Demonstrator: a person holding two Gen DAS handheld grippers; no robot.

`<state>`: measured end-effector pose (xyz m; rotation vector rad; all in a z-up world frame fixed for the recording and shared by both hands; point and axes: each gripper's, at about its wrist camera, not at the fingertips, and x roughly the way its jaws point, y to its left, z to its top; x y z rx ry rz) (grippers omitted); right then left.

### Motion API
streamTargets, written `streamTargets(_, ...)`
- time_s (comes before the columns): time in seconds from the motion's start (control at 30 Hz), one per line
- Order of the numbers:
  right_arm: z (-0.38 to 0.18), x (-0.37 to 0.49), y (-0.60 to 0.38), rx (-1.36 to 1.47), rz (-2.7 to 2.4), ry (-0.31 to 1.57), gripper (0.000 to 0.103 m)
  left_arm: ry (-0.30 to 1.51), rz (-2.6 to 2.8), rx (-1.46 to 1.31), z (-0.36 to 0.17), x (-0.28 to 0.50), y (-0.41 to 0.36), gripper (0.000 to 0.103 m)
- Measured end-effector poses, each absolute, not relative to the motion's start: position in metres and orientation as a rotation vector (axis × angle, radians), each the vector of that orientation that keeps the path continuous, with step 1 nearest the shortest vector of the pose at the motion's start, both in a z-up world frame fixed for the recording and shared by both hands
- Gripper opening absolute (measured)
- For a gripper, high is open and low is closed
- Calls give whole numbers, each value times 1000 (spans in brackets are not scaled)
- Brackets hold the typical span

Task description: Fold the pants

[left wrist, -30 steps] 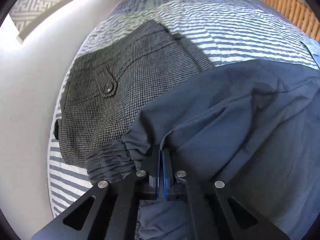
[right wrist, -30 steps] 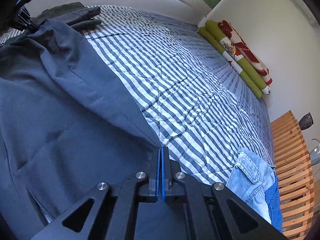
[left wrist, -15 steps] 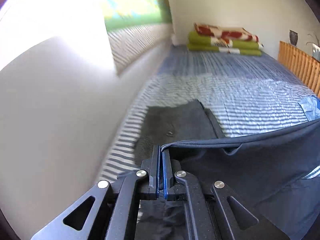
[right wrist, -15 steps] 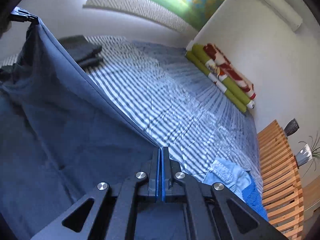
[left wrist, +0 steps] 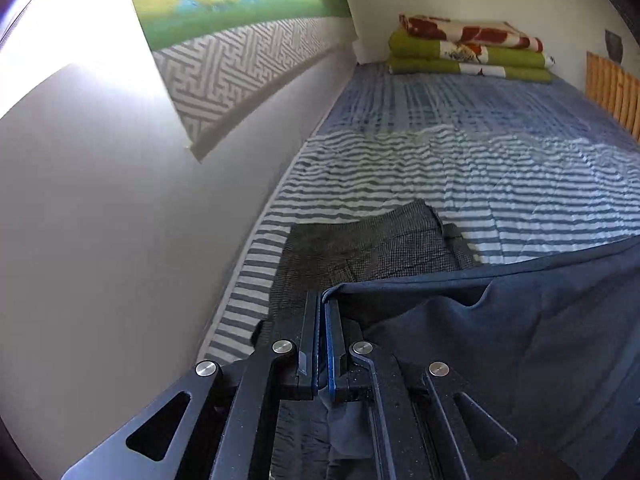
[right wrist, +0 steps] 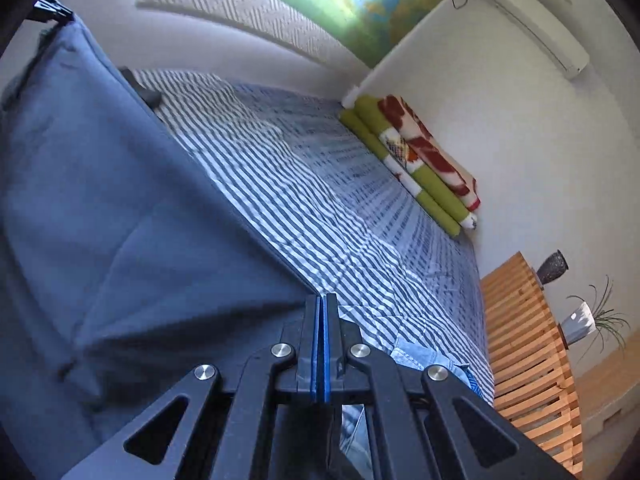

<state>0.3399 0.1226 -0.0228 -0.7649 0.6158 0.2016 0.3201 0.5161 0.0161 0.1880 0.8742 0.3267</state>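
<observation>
The dark navy pants point(left wrist: 520, 320) hang stretched between the 2 grippers, lifted above the striped bedspread point(left wrist: 500, 184). Their upper edge runs taut as a straight hem from the left gripper point(left wrist: 322, 300) off to its right, and the cloth sags in loose folds below that line. The left gripper's jaws are closed tight on a corner of this hem, with fabric bunched between and under the fingers.

In the right wrist view the same pants point(right wrist: 120, 220) spread as a broad sheet to the left of the right gripper point(right wrist: 321, 300), whose jaws are pressed together on the near corner of the edge. The far corner rises to the upper left, where the left gripper's black tip point(right wrist: 50, 8) pinches it.

Just ahead of the left gripper, a folded grey houndstooth garment point(left wrist: 368, 244) lies flat on the bedspread beside the wall. Below and to the right of the right gripper, light blue denim point(right wrist: 424, 360) rests on the bed near a wooden slatted frame point(right wrist: 528, 344). Far ahead, a folded green, red and white blanket point(left wrist: 468, 48) sits at the bed's end.
</observation>
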Motion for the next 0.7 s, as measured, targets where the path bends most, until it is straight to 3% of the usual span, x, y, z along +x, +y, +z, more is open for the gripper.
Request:
streamTargets(0.23, -94, 426, 135, -768, 183, 812, 2, 1030, 346, 196, -82, 387, 515, 5)
streamTargets(0.3, -98, 434, 134, -751, 210, 851, 9, 1053, 356, 198, -90, 389, 513, 7)
streamTargets(0.33, -93, 435, 128, -708, 237, 869, 13, 1054, 353, 202, -90, 389, 511, 13)
streamTargets(0.4, -76, 430, 113, -626, 276, 870, 34, 1050, 359, 205, -86, 387, 511, 31)
streamTargets(0.43, -61, 425, 100, -586, 291, 847, 39, 1047, 358, 200, -81, 383, 511, 48)
streamTargets(0.47, -45, 418, 83, -548, 292, 823, 45, 1044, 350, 197, -76, 380, 511, 56)
streamTargets(0.7, 35, 350, -75, -283, 183, 783, 46, 954, 319, 177, -20, 337, 489, 56)
